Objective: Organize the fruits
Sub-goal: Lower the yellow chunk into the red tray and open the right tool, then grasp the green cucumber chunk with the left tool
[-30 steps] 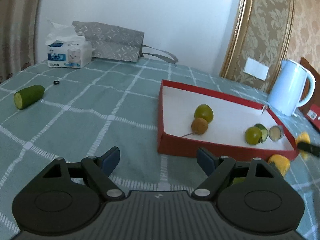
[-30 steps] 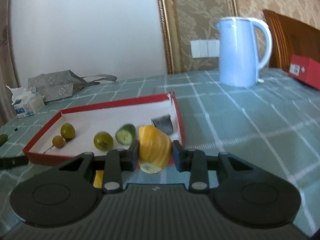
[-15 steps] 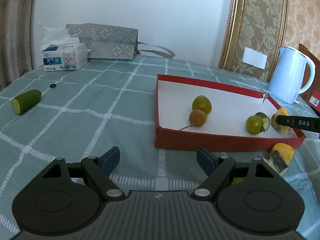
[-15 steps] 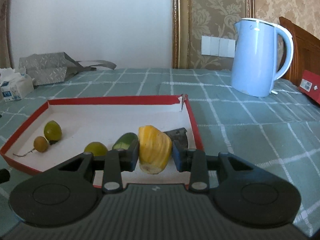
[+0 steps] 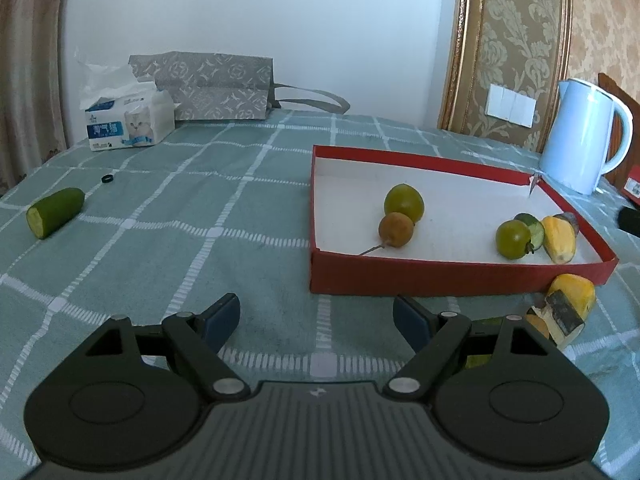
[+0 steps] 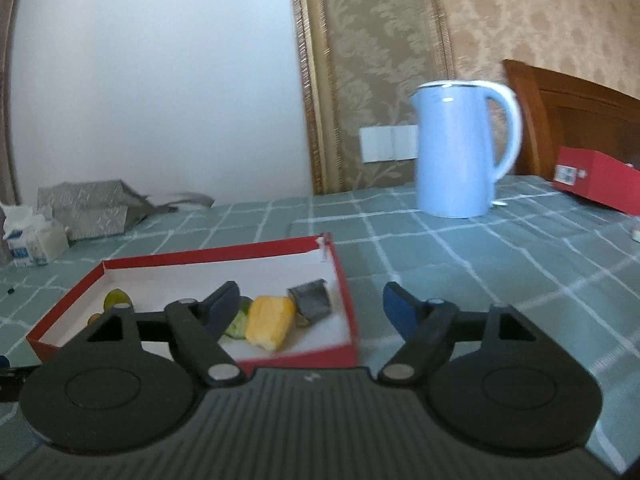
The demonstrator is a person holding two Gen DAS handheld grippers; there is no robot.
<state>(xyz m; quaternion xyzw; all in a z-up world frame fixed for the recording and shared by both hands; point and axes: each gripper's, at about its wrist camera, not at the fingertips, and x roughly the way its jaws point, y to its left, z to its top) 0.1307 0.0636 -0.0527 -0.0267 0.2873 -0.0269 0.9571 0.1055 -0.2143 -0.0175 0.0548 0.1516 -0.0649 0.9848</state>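
Note:
A red tray [image 5: 440, 278] with a white floor holds two green fruits [image 5: 404, 202] [image 5: 513, 239], a brown fruit [image 5: 395, 229], a cucumber piece [image 5: 532, 226] and a yellow peeled piece [image 5: 560, 239]. That yellow piece [image 6: 269, 322] lies in the tray [image 6: 348, 312] in the right wrist view, beside a grey wedge [image 6: 311, 300]. My right gripper [image 6: 310, 306] is open and empty above the tray's near right corner. My left gripper [image 5: 316, 314] is open and empty over the cloth, left of the tray. Another yellow piece [image 5: 568, 304] lies outside the tray's front right corner. A cucumber half [image 5: 54, 211] lies far left.
A pale blue kettle [image 5: 580, 136] [image 6: 464, 148] stands behind the tray. A tissue pack [image 5: 126, 124] and a grey bag [image 5: 212, 86] stand at the back left. A small black ring [image 5: 107, 179] lies on the checked green cloth. A red box [image 6: 600, 182] is at far right.
My right gripper opened and let go of the yellow piece, which now lies in the tray, and the gripper has drawn back and up. My left gripper stayed open.

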